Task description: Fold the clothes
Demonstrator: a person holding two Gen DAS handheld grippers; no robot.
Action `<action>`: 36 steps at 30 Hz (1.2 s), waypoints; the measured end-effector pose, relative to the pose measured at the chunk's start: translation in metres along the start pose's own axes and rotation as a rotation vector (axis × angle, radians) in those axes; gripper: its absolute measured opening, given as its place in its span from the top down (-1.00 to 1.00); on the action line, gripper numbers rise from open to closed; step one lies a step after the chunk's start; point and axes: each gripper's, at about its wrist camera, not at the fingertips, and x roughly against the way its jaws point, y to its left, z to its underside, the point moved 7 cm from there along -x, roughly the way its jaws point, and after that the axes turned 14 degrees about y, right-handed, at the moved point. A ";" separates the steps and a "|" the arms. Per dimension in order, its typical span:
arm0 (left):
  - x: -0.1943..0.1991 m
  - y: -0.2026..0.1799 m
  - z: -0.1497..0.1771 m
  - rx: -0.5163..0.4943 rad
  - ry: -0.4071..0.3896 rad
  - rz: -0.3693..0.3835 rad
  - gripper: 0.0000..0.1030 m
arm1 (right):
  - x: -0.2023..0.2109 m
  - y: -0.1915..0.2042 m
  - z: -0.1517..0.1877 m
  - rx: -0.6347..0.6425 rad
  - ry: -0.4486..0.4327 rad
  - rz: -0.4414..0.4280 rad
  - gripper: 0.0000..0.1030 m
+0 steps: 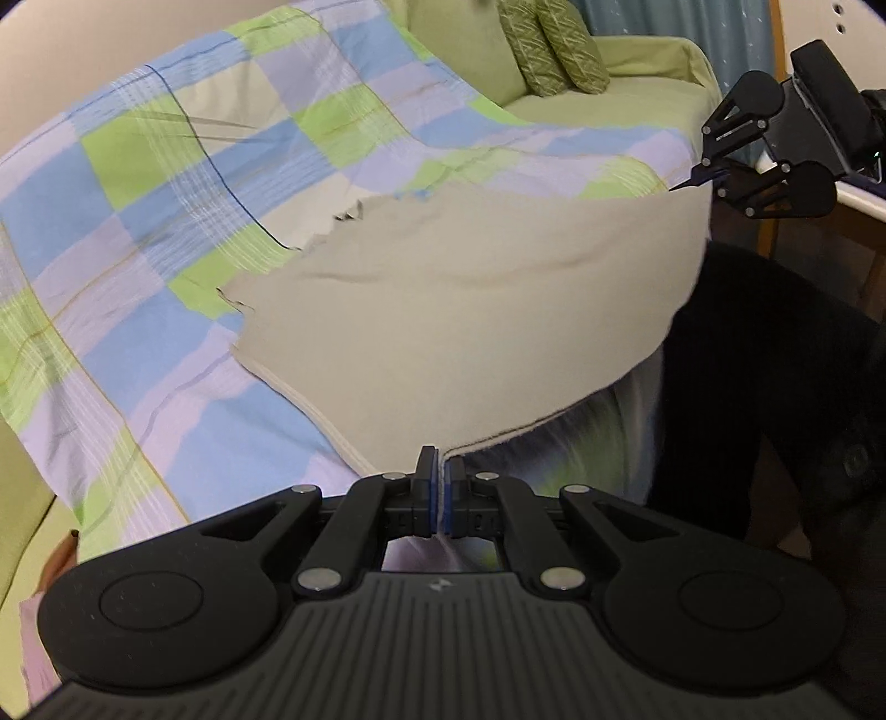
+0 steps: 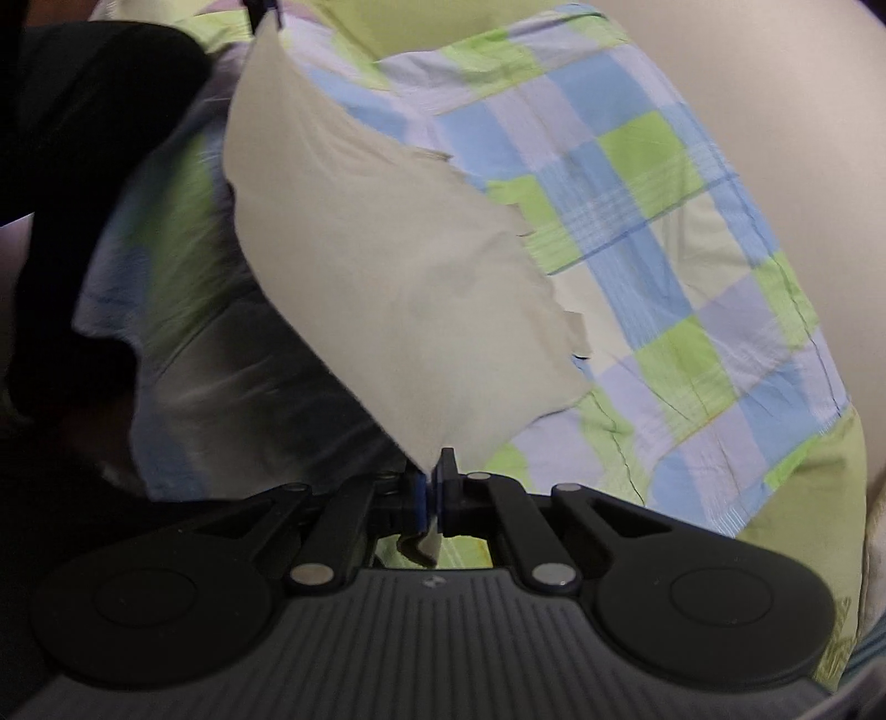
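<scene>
Two grippers, one cloth; the left gripper [image 1: 441,462], at the bottom centre of the left view, is clenched on a hemmed corner of the beige cloth [image 1: 470,299], its blue pads pressed together with the fabric edge between them; the right gripper [image 2: 434,471], at the bottom centre of the right view, is likewise clamped on another corner, a scrap of fabric poking out below the pads. In the left view the right gripper shows again at the upper right, its tips pinching the cloth's far corner; the cloth hangs stretched between the two, its free edge ragged and trailing onto the quilt [image 1: 138,232] in mid-frame.

One checked quilt — blue, green and lilac squares — covers the green sofa [image 1: 598,105] beneath; two patterned green cushions [image 1: 554,47] lean at the upper centre of the left view. A dark-clothed person [image 1: 775,399] fills the right side of the left view and the left side of the right view — just beside the cloth, hiding what lies behind.
</scene>
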 end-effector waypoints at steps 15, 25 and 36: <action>-0.152 0.134 -0.076 0.122 0.107 0.118 1.00 | -0.188 -0.152 -0.039 -0.285 0.099 -0.590 0.97; -0.174 0.140 -0.061 0.199 0.090 0.175 1.00 | -0.206 -0.183 0.024 -0.829 -0.047 -0.679 0.45; -0.167 0.139 -0.060 0.257 0.080 0.171 0.94 | -0.200 -0.156 0.034 -0.996 -0.073 -0.711 0.40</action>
